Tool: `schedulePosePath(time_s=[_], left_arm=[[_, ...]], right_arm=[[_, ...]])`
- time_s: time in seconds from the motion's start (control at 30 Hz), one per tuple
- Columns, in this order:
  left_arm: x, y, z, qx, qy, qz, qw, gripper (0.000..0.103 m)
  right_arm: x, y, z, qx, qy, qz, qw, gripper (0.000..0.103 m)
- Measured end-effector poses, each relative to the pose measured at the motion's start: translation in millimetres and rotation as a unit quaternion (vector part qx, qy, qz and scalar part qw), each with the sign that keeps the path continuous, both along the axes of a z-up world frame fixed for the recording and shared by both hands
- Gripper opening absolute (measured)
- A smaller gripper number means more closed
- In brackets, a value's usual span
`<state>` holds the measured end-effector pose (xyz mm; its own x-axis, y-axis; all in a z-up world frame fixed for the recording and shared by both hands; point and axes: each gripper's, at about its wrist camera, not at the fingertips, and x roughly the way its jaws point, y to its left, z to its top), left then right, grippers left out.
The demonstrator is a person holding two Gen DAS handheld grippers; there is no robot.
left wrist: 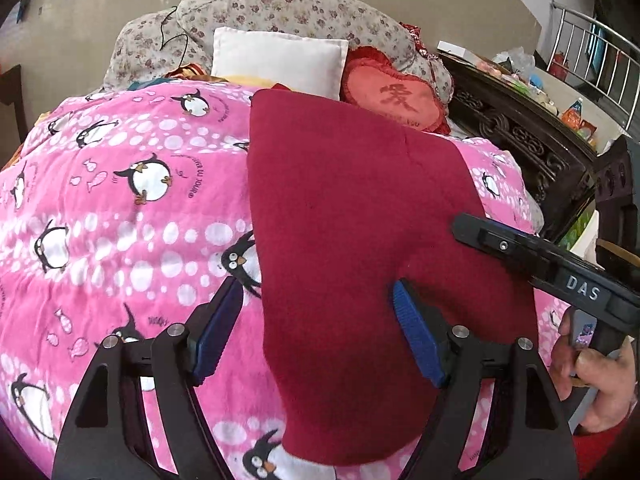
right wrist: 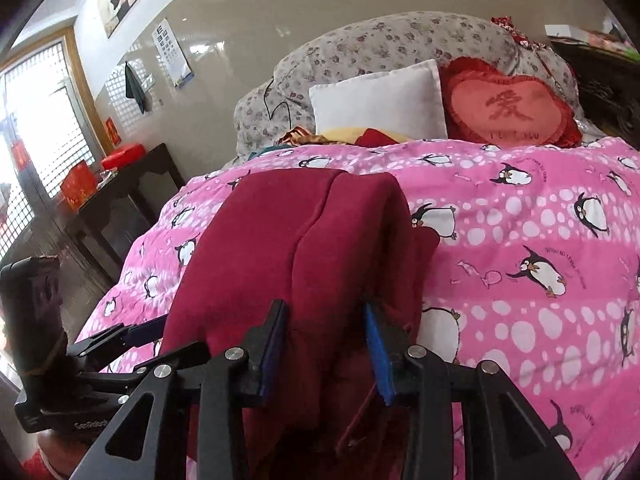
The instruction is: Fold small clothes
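Observation:
A dark red garment [left wrist: 352,216] lies folded lengthwise on the pink penguin quilt [left wrist: 120,208]. My left gripper [left wrist: 316,312] is open; its jaws straddle the garment's near left edge, the right pad [left wrist: 416,332] over the cloth. In the right wrist view the same garment [right wrist: 296,248] lies in a long fold. My right gripper [right wrist: 326,340] stands open with both blue pads [right wrist: 378,352] on either side of a raised ridge of the near cloth, not closed on it. The left gripper [right wrist: 132,334] also shows there at the garment's left edge.
A white pillow [left wrist: 280,62], a red heart cushion [left wrist: 396,96] and a floral bolster [left wrist: 288,12] lie at the bed's head. A dark carved cabinet [left wrist: 532,140] stands at the right. A dark side table [right wrist: 120,188] with red boxes stands left of the bed.

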<state>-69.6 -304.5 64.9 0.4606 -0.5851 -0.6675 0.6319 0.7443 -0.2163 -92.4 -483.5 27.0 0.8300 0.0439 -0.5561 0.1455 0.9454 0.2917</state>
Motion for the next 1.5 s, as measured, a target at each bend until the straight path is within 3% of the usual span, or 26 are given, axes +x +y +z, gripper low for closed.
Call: schedulePosePath(time_s=[0.07, 0.23, 0.4, 0.57, 0.67, 0.73, 0.77, 0.9, 1.03, 1.27, 1.4, 1.5], left_arm=[[1, -2, -2, -0.001, 0.004, 0.0, 1.0, 0.078], [-2, -1, 0, 0.005, 0.0, 0.004, 1.0, 0.078], [0, -2, -2, 0.004, 0.009, 0.008, 0.9999, 0.08], [1, -2, -7, -0.005, 0.011, 0.011, 0.9999, 0.083], [3, 2, -2, -0.024, 0.018, 0.002, 0.9996, 0.083], [7, 9, 1, -0.051, 0.029, 0.0, 0.9983, 0.083], [10, 11, 2, -0.061, 0.038, -0.001, 0.9974, 0.083], [23, 15, -7, -0.112, 0.097, -0.015, 0.9889, 0.083], [30, 14, -16, -0.128, 0.125, -0.026, 0.9835, 0.083], [42, 8, -29, -0.147, 0.175, -0.032, 0.9731, 0.095], [42, 5, -28, -0.143, 0.17, -0.034, 0.9744, 0.098], [39, 2, -27, -0.138, 0.162, -0.037, 0.9764, 0.098]], right_arm=[[0, 2, -1, -0.009, -0.001, -0.001, 1.0, 0.036], [-14, 6, 9, 0.03, -0.018, -0.006, 0.999, 0.038], [-13, 9, 1, 0.016, -0.012, -0.01, 1.0, 0.039], [-21, -4, -4, 0.064, -0.057, 0.006, 0.996, 0.041], [-31, -15, 3, 0.092, -0.091, 0.005, 0.992, 0.05], [-34, -20, 6, 0.091, -0.099, -0.005, 0.991, 0.061], [-36, -24, 5, 0.087, -0.097, -0.024, 0.991, 0.074], [-32, -42, -9, 0.128, -0.091, -0.033, 0.987, 0.076], [-14, -51, -27, 0.189, -0.074, -0.006, 0.979, 0.078], [1, -36, -25, 0.156, -0.08, 0.01, 0.984, 0.091], [10, -27, -24, 0.125, -0.073, 0.014, 0.989, 0.098], [10, -29, -26, 0.129, -0.073, 0.013, 0.989, 0.098]])
